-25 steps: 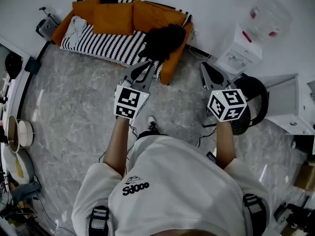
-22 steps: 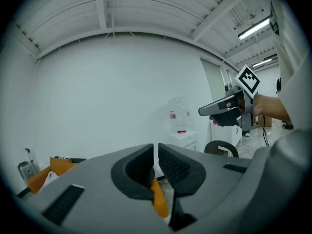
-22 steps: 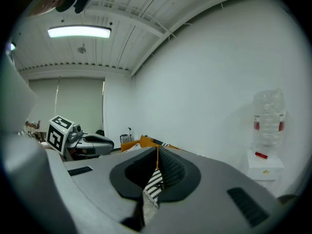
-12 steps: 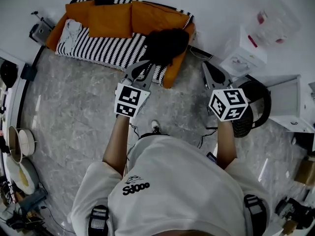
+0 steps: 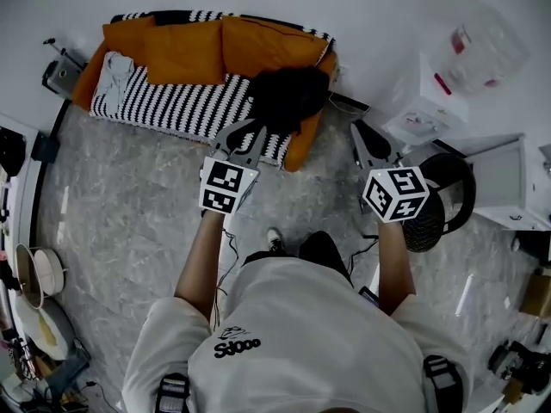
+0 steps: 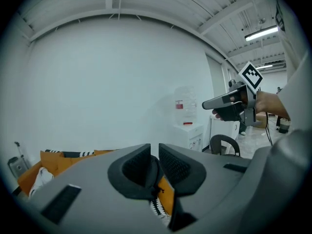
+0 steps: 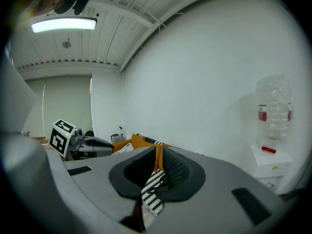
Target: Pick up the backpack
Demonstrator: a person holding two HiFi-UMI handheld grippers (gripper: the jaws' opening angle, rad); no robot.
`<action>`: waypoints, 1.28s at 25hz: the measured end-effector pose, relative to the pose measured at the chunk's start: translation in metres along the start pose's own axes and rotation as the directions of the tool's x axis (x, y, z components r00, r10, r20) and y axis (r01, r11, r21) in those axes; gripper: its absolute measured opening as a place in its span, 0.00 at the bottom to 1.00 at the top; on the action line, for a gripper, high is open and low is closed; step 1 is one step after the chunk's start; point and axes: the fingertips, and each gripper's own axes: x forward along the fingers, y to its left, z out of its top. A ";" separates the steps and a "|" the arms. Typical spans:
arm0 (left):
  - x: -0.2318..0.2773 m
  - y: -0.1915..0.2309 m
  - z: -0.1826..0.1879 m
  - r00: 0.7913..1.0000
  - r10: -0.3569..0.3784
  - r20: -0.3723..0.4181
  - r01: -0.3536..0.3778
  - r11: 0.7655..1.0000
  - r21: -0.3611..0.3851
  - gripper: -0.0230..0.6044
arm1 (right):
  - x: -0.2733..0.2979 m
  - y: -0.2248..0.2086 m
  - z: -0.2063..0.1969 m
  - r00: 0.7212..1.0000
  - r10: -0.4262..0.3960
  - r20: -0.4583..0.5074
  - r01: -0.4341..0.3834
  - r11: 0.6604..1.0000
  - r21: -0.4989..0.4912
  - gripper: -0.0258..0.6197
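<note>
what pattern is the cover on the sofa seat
Black and white stripes on the seat cover, next to plain orange cushions. It shows best in the head view.

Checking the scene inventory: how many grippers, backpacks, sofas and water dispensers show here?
grippers: 2, the left gripper and the right gripper
backpack: 1
sofa: 1
water dispenser: 1
Total: 5

Striped sofa (image 5: 172,110), black backpack (image 5: 288,97) and orange cushions (image 5: 185,50) on it, grey floor (image 5: 129,200)
</note>
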 end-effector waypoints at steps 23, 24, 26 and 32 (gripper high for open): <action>0.261 0.063 -0.102 0.985 0.011 -0.172 -0.011 1.000 -0.001 0.31 | 0.202 -0.183 -0.142 0.978 -0.049 -0.201 0.092 0.974 0.209 0.34; 0.271 0.064 -0.109 0.984 0.005 -0.180 -0.006 1.000 -0.003 0.31 | 0.209 -0.187 -0.154 0.975 -0.047 -0.218 0.094 0.973 0.212 0.35; 0.288 0.068 -0.125 0.981 -0.002 -0.195 0.001 1.000 -0.006 0.31 | 0.223 -0.192 -0.178 0.968 -0.040 -0.246 0.096 0.971 0.218 0.35; 0.329 0.087 -0.183 0.970 0.002 -0.242 -0.007 1.000 -0.019 0.31 | 0.268 -0.205 -0.244 0.955 -0.016 -0.296 0.097 0.960 0.262 0.36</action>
